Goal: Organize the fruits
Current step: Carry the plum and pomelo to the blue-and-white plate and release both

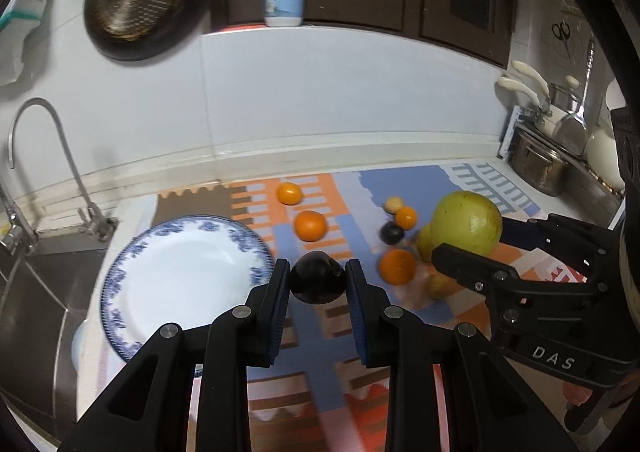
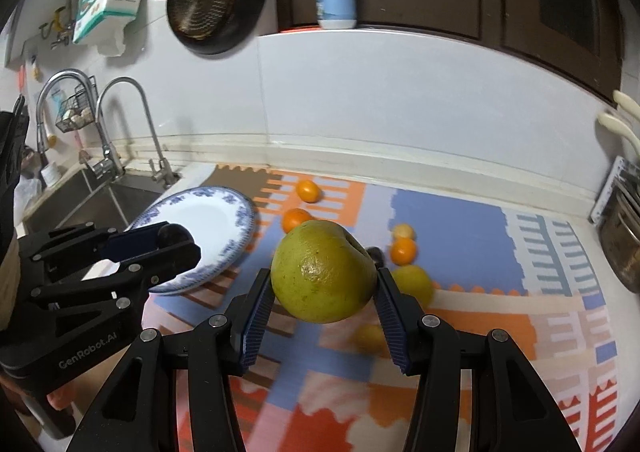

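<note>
While both pairs of tongs are loaded, neither fruit touches the mat. The left tongs [image 1: 318,278] are clamped on a dark plum [image 1: 317,279], pinched between the blue pads just off the rim of the blue-patterned plate [image 1: 132,276], which lies at their nine o'clock. The right tongs [image 2: 325,284] grip a large green pomelo [image 2: 323,272] by its sides, held above the patterned mat [image 2: 460,236].

Seen from the left wrist, the right tongs sit at three o'clock, close enough that little room lies between the two tools. Around the pomelo the loose fruit crowds in: an orange [image 1: 397,266] at two o'clock of the plum, a second dark plum [image 1: 391,233] and a small orange [image 1: 405,217] behind it, with a pale little fruit [image 1: 393,205] touching that one. A yellow-green fruit [image 2: 412,284] lies just beside the right finger, and another yellow fruit [image 2: 370,338] lies blurred below the pomelo.

Toward twelve o'clock the mat is more open, with only two oranges [image 1: 310,226] [image 1: 289,193] before the wall. The plate overhangs the mat's left border, near the worktop edge and the sink [image 2: 80,208] at ten o'clock. Pots [image 1: 540,168] close off the right end.
</note>
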The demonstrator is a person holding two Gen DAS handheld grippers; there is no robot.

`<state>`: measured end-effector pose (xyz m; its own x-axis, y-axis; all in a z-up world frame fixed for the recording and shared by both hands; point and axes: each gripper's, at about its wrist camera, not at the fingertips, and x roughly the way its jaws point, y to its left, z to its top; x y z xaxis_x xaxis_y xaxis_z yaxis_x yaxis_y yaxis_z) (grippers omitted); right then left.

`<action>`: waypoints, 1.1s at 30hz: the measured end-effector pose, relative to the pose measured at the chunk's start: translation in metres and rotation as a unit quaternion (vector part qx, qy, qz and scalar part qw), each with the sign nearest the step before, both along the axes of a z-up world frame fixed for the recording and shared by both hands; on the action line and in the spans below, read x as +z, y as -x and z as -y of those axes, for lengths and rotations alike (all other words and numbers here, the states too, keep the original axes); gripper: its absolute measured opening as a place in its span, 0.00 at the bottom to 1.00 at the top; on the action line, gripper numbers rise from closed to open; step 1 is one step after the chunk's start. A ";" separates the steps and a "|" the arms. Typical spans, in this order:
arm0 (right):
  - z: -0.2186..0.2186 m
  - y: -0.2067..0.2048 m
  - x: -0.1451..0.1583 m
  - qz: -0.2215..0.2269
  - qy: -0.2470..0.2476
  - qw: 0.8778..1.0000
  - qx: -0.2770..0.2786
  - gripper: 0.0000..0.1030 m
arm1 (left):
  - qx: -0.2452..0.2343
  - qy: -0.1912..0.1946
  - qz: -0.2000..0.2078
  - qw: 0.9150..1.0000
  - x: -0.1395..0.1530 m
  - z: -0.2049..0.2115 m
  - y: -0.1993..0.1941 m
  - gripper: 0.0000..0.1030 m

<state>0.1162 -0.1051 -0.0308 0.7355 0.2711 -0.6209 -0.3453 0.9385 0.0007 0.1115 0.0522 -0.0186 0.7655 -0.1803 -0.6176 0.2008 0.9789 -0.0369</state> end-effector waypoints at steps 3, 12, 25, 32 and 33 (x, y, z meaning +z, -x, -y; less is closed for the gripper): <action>-0.016 0.001 0.001 0.003 -0.003 1.000 0.009 0.50 | 0.007 -0.004 0.005 1.000 0.004 -0.014 0.003 0.27; -0.065 0.003 0.000 0.000 -0.014 0.999 0.045 0.50 | 0.036 -0.009 0.005 0.999 0.003 -0.060 0.010 0.27; -0.129 -0.021 -0.024 -0.031 0.014 0.994 0.100 0.50 | 0.079 -0.018 -0.024 0.996 -0.023 -0.119 -0.002 0.27; -0.157 -0.041 -0.045 -0.056 0.039 0.990 0.123 0.50 | 0.079 -0.015 -0.053 0.995 -0.045 -0.136 -0.023 0.27; -0.161 -0.045 -0.049 -0.058 0.045 0.989 0.125 0.50 | 0.080 -0.014 -0.058 0.995 -0.048 -0.139 -0.028 0.27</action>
